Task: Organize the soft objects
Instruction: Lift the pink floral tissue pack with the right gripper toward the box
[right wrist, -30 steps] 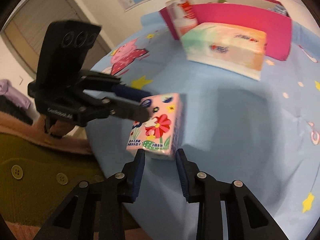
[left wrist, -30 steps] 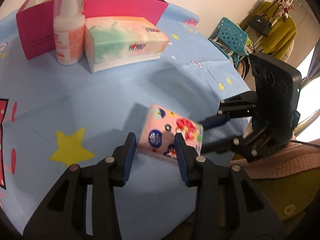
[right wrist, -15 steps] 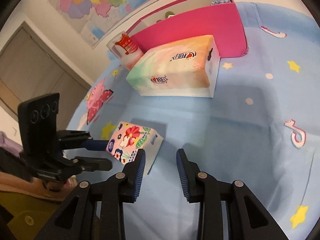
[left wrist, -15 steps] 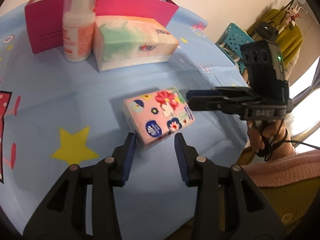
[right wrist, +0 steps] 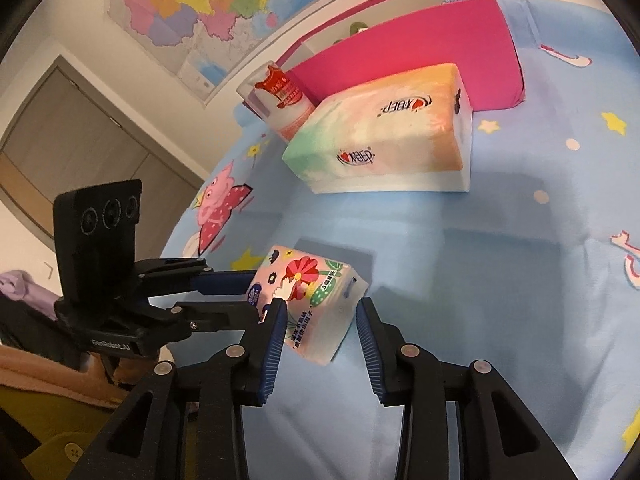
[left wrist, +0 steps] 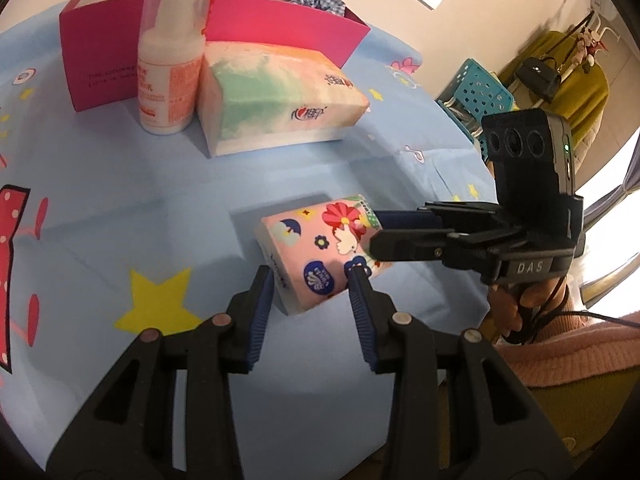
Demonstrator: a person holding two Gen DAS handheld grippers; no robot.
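Floral tissue pack [left wrist: 320,252]: on blue cloth.
Left gripper [left wrist: 308,280]: fingers clamp the pack.
Right gripper [right wrist: 320,312]: fingers narrow, straddling pack; contact unclear.

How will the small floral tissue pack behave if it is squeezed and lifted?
The floral tissue pack looks like film-wrapped paper, so it probably dents rather than cracks. Being small and paper-filled, it is likely light. Its glossy wrapper may slip, but its flat faces should not roll.
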